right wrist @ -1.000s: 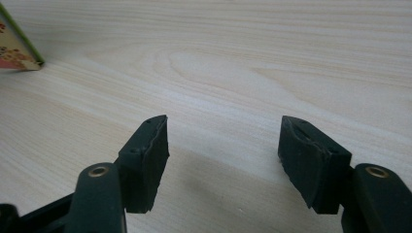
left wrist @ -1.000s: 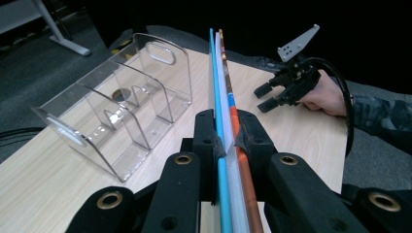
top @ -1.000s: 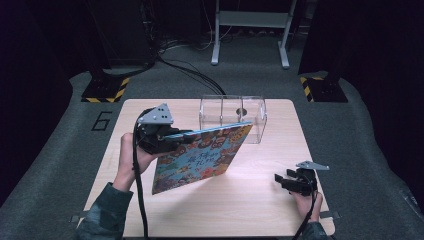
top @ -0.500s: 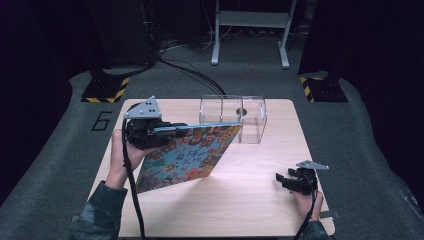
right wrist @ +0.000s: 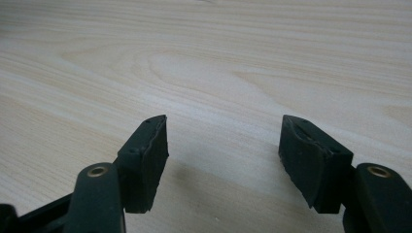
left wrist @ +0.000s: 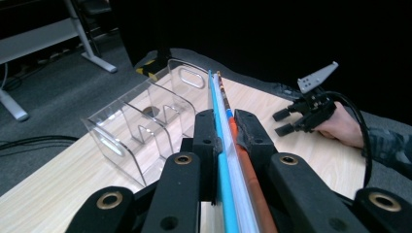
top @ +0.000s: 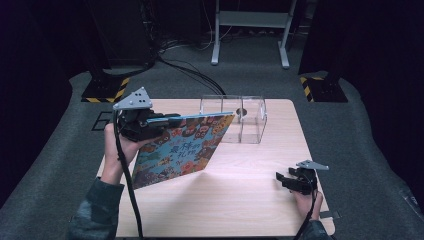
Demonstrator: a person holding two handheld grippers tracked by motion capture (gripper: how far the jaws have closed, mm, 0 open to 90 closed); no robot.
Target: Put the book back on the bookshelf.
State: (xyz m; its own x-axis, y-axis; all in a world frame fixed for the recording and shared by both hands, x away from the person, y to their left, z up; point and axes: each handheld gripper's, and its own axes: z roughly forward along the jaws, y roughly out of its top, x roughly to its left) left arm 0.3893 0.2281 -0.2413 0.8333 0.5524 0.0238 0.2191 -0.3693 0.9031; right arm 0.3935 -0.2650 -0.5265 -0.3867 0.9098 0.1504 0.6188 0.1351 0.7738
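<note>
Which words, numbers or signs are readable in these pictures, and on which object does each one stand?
"6": pale figure on the grey floor mat, left of the table, partly hidden by the left gripper.
Large characters on the book cover: too blurred to read.
No other text is legible.

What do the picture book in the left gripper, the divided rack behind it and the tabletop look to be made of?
Picture book: thin paper or card, with a colourful printed cover that looks smooth; its stacked edges show between the jaws of the left gripper. Rack: clear, glossy plastic, probably acrylic, since the table shows through its walls. Table: pale wood or wood-look laminate, matt, with visible grain.
</note>
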